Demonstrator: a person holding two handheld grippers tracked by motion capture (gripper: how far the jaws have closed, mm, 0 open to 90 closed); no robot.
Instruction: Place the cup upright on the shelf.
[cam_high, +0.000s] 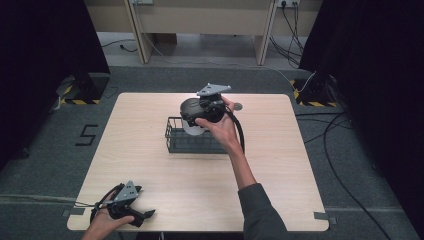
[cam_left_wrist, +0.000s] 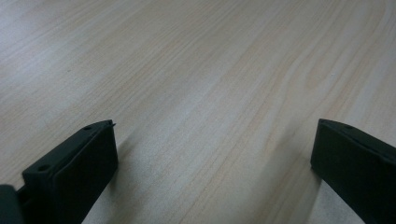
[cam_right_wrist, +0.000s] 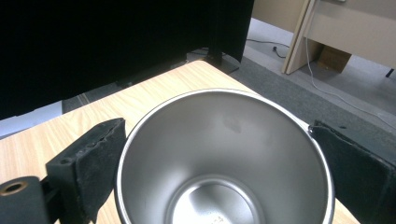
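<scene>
A shiny steel cup sits between the two black jaws of my right gripper, mouth towards the camera and empty inside. Both pads press on its rim. In the high view the right gripper holds the cup in the air, just over the far side of a black wire basket at the middle of the table. My left gripper rests near the table's front left corner. Its jaws stand wide apart with bare wood between them.
The light wooden table has a small grey disc near its far edge. Black curtains flank both sides. Cables and stand bases with striped tape lie on the grey floor beyond the table.
</scene>
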